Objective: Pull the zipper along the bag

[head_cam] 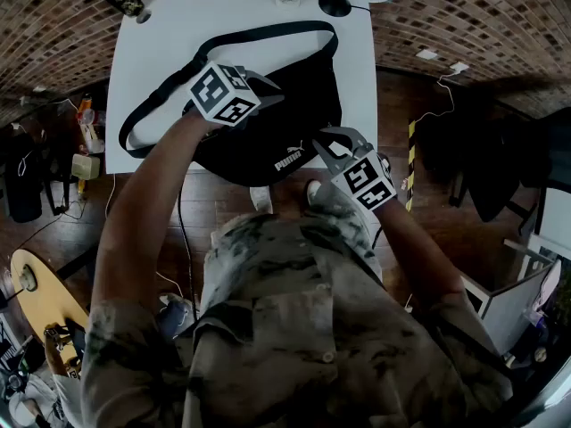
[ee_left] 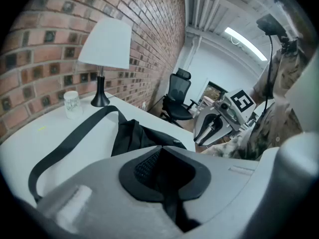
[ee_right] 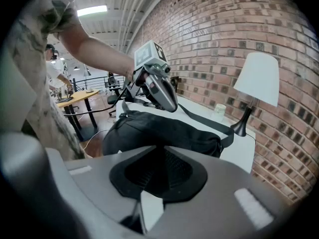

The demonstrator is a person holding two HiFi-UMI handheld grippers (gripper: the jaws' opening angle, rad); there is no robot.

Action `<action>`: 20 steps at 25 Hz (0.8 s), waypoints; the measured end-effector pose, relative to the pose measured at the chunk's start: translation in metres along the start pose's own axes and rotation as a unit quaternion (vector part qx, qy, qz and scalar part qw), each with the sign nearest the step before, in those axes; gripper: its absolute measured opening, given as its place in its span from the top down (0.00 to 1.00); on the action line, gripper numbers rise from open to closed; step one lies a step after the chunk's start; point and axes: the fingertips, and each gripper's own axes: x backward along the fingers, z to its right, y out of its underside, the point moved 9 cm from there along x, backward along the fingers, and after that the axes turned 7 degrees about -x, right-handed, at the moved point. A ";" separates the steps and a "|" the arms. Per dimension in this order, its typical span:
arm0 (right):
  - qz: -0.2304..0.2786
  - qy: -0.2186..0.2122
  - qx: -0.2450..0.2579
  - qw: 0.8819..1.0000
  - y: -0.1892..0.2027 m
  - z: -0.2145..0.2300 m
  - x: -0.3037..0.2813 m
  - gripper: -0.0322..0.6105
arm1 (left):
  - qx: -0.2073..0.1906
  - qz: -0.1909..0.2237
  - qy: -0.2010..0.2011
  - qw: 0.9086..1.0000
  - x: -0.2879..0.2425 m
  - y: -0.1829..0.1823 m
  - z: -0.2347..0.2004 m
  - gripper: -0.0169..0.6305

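- Head view: the left gripper [head_cam: 268, 92] hangs over the black bag [head_cam: 277, 123], which lies across the white table [head_cam: 178, 25]. The bag's upper left part is directly beneath its jaws. The right gripper [head_cam: 335, 145] sits at the bag's near right corner, by the table edge, with the fabric just ahead of its tips.
- Left gripper view: the jaws stand together with nothing caught between the pads. The bag lies ahead and a little below, and its strap [ee_left: 65, 143] loops away to the left. The zipper pull cannot be picked out here.
- Right gripper view: the jaws meet at the tips and hold nothing. The bag's rounded body starts just beyond and below them, and the left gripper's tips hover close over its far end.
- Likely risks:
  - With neither gripper holding the soft bag, a tug on the slider would drag the whole bag towards the near table edge.
  - A closed gripper pushed at the seam may pinch loose fabric rather than the small pull.
  - The strap could snag a jaw.
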 end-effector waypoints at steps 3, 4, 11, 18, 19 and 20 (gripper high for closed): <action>-0.016 0.025 -0.010 1.000 0.000 0.009 -0.026 0.87 | -0.003 -0.032 0.026 0.999 -0.020 0.006 -0.029 0.97; -0.025 0.028 -0.014 0.999 0.001 0.011 -0.034 0.87 | -0.003 -0.040 0.037 0.998 -0.028 0.007 -0.036 0.97; -0.067 0.034 -0.025 0.997 0.006 0.028 -0.068 0.78 | -0.022 -0.105 0.145 0.984 -0.084 -0.001 -0.055 0.97; -0.090 0.036 -0.042 0.994 0.017 0.030 -0.085 0.78 | -0.014 -0.151 0.171 0.973 -0.106 0.012 -0.063 0.98; -0.091 0.038 -0.043 0.994 0.017 0.030 -0.085 0.80 | -0.011 -0.156 0.174 0.972 -0.109 0.013 -0.064 0.98; -0.092 0.041 -0.043 0.994 0.017 0.031 -0.085 0.83 | -0.007 -0.161 0.175 0.971 -0.110 0.013 -0.066 0.98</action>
